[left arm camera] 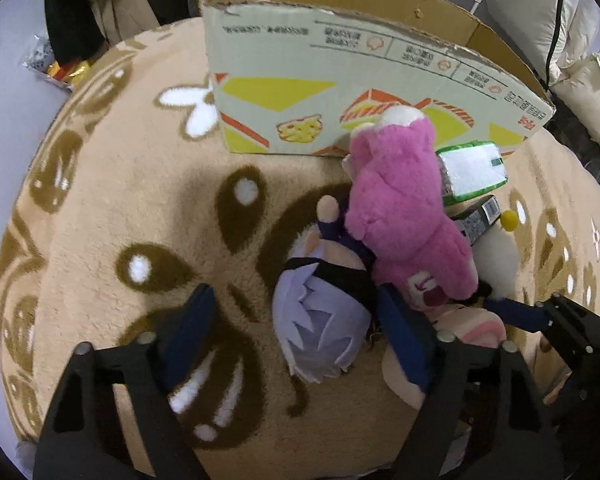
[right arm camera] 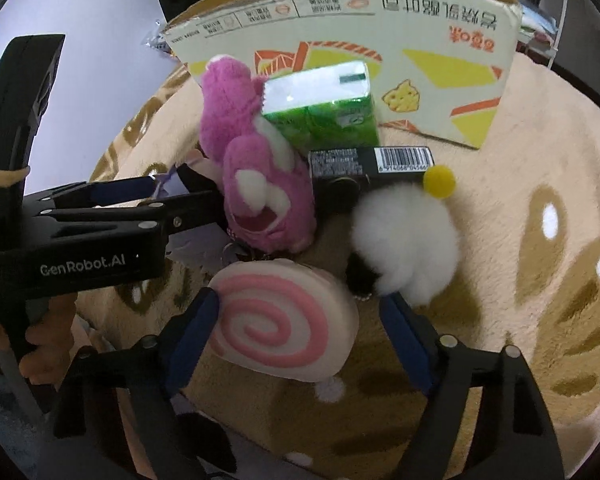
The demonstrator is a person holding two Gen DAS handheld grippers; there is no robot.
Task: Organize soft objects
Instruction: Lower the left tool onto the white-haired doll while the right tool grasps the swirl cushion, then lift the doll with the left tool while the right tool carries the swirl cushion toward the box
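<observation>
A home room: plush cartoon blanket (left arm camera: 120, 208), hanging coats (left arm camera: 112, 4), pillows (left arm camera: 580, 92).

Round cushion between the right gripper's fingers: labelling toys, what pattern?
Pink spiral on cream round cushion; right wrist view.

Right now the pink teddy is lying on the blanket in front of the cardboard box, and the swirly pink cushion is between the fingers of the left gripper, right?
Not quite. The swirly pink cushion sits between the open fingers of the right gripper, as the right wrist view shows. The left gripper is around a purple-haired doll. The pink teddy does lie on the blanket before the cardboard box.
</observation>
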